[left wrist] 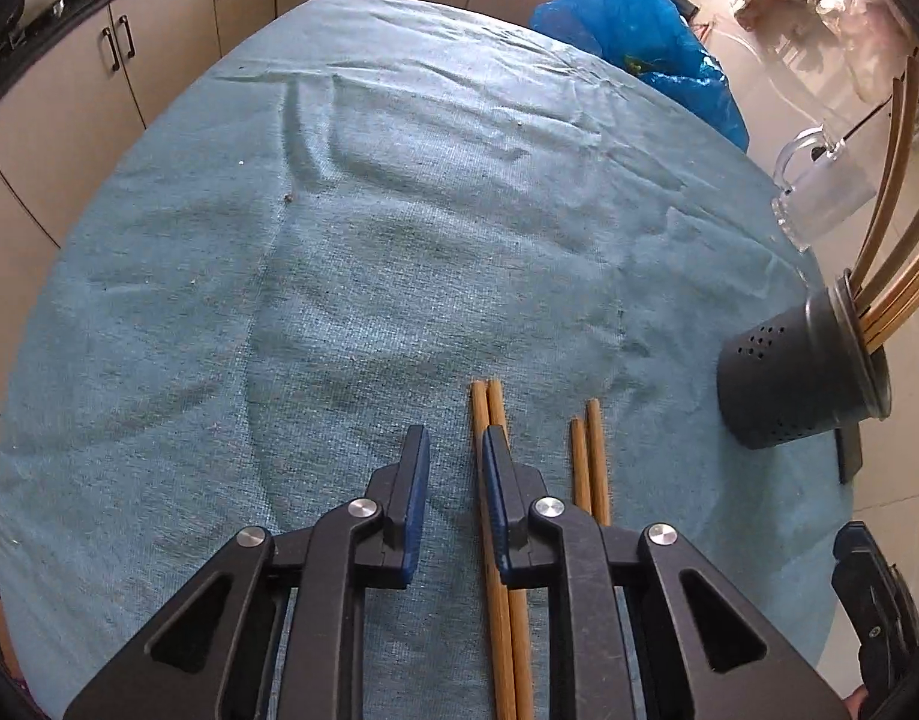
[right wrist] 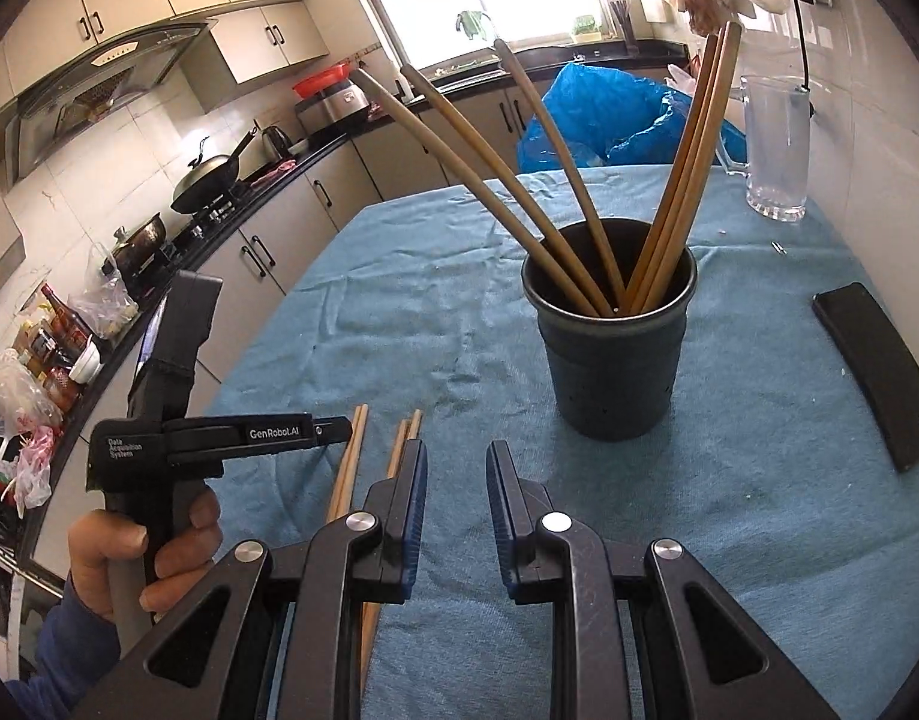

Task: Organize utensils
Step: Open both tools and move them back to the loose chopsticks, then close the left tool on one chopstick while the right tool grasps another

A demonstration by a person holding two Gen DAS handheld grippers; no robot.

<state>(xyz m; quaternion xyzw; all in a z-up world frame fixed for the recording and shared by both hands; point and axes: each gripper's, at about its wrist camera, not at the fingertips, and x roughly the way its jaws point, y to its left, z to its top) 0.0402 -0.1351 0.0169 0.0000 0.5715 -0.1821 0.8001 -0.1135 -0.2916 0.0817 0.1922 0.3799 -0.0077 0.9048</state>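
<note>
Two pairs of wooden chopsticks lie on the blue cloth. In the left wrist view one pair (left wrist: 489,414) runs under the right finger of my open, empty left gripper (left wrist: 455,450); the other pair (left wrist: 591,456) lies just right of it. A dark perforated holder (left wrist: 801,378) with several chopsticks stands at the right. In the right wrist view the holder (right wrist: 609,354) stands ahead of my open, empty right gripper (right wrist: 456,468). The loose chopsticks (right wrist: 348,462) lie to its left, by my left gripper (right wrist: 333,429).
A glass pitcher (right wrist: 777,144) stands at the far right of the table (right wrist: 759,480). A black flat case (right wrist: 879,360) lies right of the holder. A blue plastic bag (right wrist: 615,114) sits behind the table. Kitchen counters and cabinets line the left.
</note>
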